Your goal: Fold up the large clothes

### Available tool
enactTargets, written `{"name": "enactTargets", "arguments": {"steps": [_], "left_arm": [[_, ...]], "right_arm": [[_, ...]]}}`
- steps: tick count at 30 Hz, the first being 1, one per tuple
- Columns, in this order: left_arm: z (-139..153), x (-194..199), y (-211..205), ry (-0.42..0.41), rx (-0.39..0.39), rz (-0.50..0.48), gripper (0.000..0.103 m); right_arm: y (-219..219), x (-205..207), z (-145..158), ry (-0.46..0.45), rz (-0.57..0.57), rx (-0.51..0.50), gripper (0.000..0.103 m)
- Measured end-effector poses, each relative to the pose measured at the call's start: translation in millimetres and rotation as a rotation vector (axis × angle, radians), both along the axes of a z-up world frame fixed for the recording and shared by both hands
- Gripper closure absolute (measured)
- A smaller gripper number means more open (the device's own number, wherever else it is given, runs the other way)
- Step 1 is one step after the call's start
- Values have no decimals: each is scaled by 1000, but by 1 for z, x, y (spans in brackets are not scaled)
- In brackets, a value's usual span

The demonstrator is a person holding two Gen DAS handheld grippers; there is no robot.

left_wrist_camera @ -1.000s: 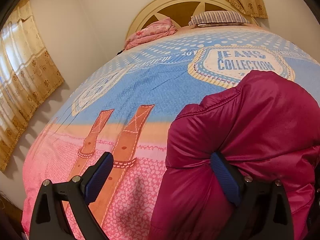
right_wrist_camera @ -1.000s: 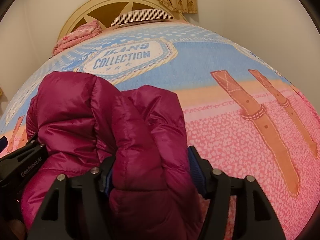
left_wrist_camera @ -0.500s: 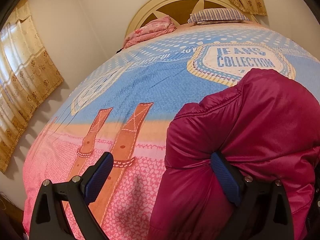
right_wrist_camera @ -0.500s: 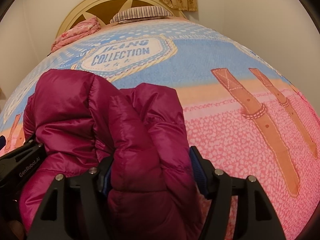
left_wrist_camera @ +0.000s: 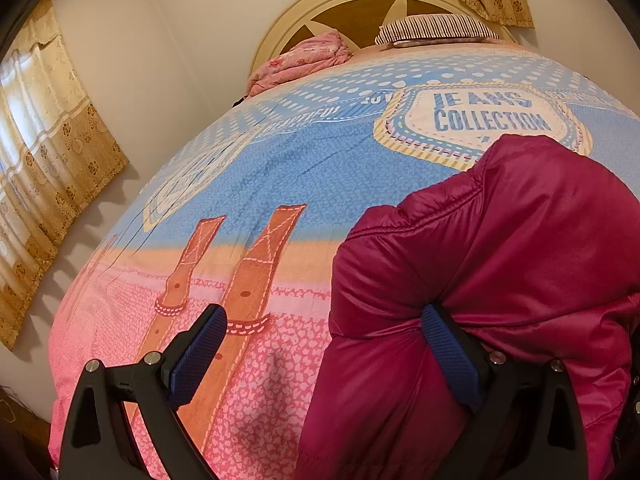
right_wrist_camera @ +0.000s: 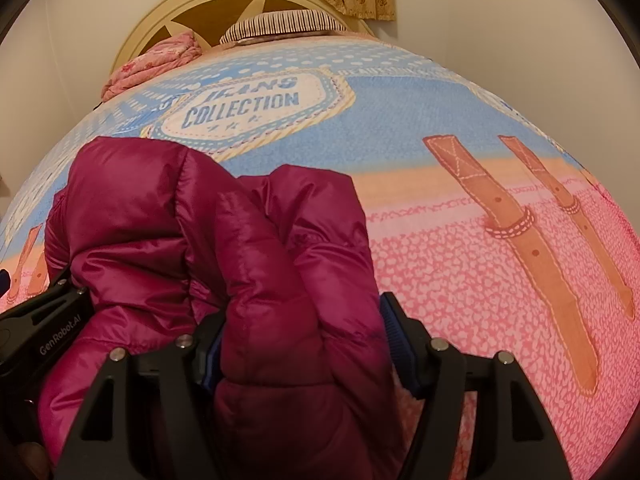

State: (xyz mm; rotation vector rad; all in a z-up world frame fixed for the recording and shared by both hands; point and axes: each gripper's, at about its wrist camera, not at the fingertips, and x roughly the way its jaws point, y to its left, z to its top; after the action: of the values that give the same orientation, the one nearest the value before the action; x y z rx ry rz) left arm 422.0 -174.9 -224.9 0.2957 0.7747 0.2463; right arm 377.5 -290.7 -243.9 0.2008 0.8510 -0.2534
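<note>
**Left wrist view.** One dark red padded jacket (left_wrist_camera: pixel 500 260) heaped on the bed (left_wrist_camera: pixel 280 168), filling 3 to 6 o'clock of the frame. Bunched and puffy rather than laid flat; no clean crease to be seen. Left tongs (left_wrist_camera: pixel 323 312) wide apart at 6 o'clock: the pad on the 5 o'clock side tucked against the jacket's bulge, the other pad free over the printed cover, nothing clamped. At 12 o'clock, one rounded headboard (left_wrist_camera: pixel 360 8), with one striped pillow (left_wrist_camera: pixel 436 30) and one crumpled pink bundle (left_wrist_camera: pixel 304 58) before it. Curtains (left_wrist_camera: pixel 48 120) at 9 o'clock and at 1 o'clock.

**Right wrist view.** Same single jacket, here from 9 o'clock to the centre, doubled over itself in two or three thick lobes. Right tongs (right_wrist_camera: pixel 302 312) at 6 o'clock closed on one thick lobe, both pads against the padding, which swells over them. Same pillow, bundle and headboard at 11 to 12 o'clock.

**Progress, as a judgement.** Folding early to midway: jacket gathered and partly doubled, yet lumpy and uneven. Left to do, most likely: flattening, squaring the edges, a final fold. No other clothes in view to fold.

**Count.** Jacket, one; tongs, two; pillow, one; pink bundle, one.
</note>
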Motion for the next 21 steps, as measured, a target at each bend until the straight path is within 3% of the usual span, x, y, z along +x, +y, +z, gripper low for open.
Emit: {"name": "enactTargets", "arguments": {"steps": [7, 8, 11, 14, 17, 21], "left_arm": [[10, -2, 3, 21, 1, -28, 4], [17, -4, 4, 28, -8, -45, 5], [53, -5, 17, -55, -77, -35, 5], [73, 9, 19, -74, -134, -14, 5], [64, 33, 3, -35, -107, -24, 5], [27, 48, -13, 26, -4, -16, 4]], "right_arm": [[-2, -1, 9, 7, 12, 0, 36], [-3, -6, 17, -12, 2, -2, 36], [-7, -15, 47, -109, -32, 4, 34], [-5, -3, 70, -133, -29, 26, 32], [3, 19, 72, -120, -12, -39, 30], [-2, 46, 39, -4, -9, -13, 31]]}}
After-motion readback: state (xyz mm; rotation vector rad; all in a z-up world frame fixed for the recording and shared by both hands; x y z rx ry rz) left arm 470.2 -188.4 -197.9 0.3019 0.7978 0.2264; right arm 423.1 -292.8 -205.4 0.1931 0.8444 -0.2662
